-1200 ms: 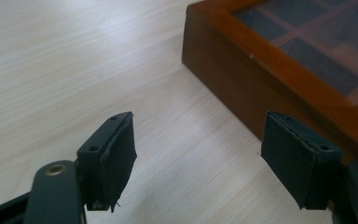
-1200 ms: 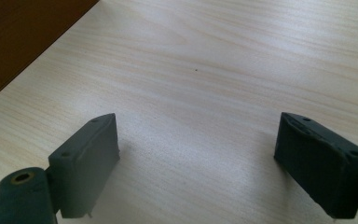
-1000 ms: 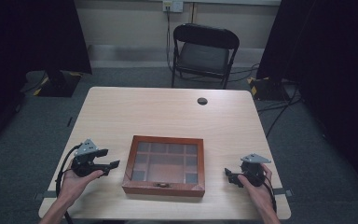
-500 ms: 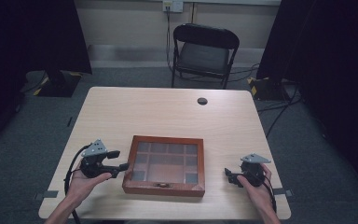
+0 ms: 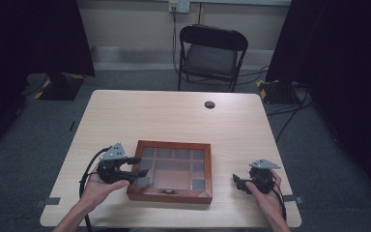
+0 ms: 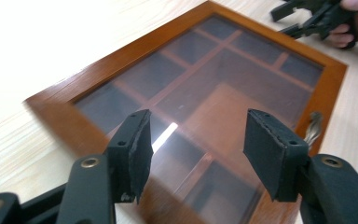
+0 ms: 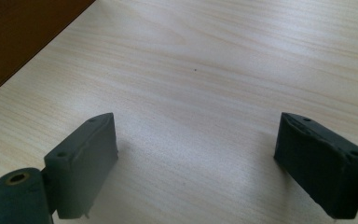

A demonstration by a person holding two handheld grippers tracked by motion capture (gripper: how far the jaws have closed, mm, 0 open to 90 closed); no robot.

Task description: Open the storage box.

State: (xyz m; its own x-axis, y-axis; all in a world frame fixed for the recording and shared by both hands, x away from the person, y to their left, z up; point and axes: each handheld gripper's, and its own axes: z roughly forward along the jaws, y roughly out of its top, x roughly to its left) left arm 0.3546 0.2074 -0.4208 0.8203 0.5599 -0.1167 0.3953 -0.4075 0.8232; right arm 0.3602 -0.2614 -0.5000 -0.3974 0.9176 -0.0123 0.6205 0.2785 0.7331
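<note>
A flat wooden box (image 5: 174,166) with a glass lid over several compartments lies near the table's front edge, a small metal clasp (image 5: 164,192) on its front side. My left gripper (image 5: 137,169) reaches over the box's left rim. In the left gripper view its jaws (image 6: 198,135) hang above the glass lid (image 6: 242,79); they have just been closing, stand partly open, and nothing is pinched between the pads. The clasp (image 6: 313,128) shows beyond the right pad. My right gripper (image 5: 236,182) rests to the right of the box, open (image 7: 196,140) over bare tabletop, with the box's corner (image 7: 23,32) off to one side.
A black round grommet (image 5: 209,104) sits in the table (image 5: 125,116) near its far edge. A black folding chair (image 5: 210,53) stands behind the table. Dark curtains flank both sides, and cables trail across the floor at the right.
My left gripper has moved right from beside the box to over its left rim, lifting a little, and its jaws have narrowed. The right gripper has stayed put.
</note>
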